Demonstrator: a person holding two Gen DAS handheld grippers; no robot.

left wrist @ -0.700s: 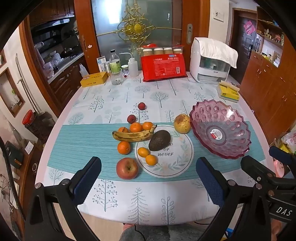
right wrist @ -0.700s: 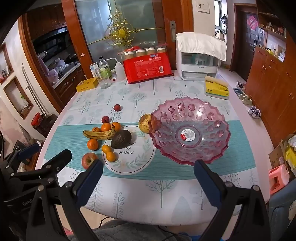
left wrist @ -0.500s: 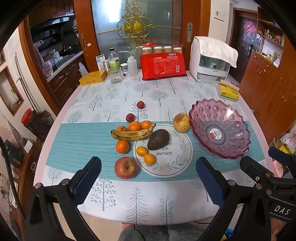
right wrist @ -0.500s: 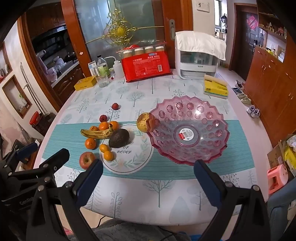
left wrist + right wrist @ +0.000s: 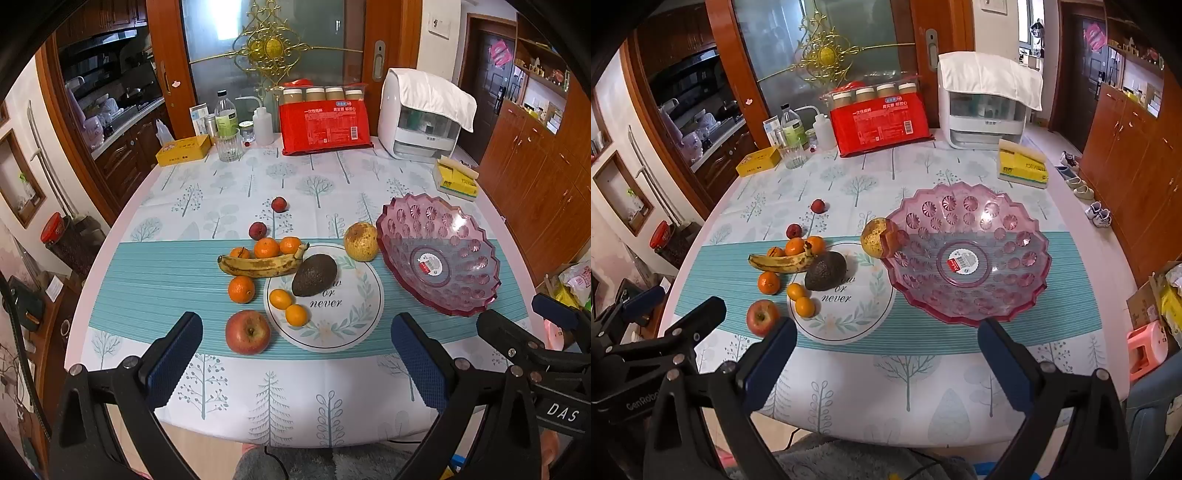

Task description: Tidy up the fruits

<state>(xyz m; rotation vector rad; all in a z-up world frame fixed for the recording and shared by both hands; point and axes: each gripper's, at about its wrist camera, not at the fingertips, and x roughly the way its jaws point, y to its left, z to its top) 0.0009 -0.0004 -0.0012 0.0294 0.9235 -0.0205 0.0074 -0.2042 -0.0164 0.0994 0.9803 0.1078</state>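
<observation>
Two lines of print can be read on the round white mat (image 5: 332,317) — "or never" — with the dark avocado (image 5: 314,275) lying over the word above them; the pink bowl (image 5: 439,258) carries a red-and-white sticker at its centre whose text is too small to read. In the left wrist view the other tool's body shows "DAS" at lower right, while the right wrist view shows "GenRobo" on the tool at lower left. Only the right view takes in the shoes (image 5: 1099,214) on the floor and the pink stool (image 5: 1147,347). All fruit lies on the desk (image 5: 295,387), none in the bowl: a spotted banana (image 5: 258,266), mandarins (image 5: 242,289) around it, a red apple (image 5: 247,331) just left of the mat and a yellow pear (image 5: 361,242) touching the bowl's rim. At the far edge stand a red packet (image 5: 325,127), a yellow box (image 5: 183,149) and a white appliance (image 5: 424,118) — their lettering is illegible. The left hand-held gripper (image 5: 295,360) and the right hand-held gripper (image 5: 886,360) both hang spread wide and empty over the near desk edge.
</observation>
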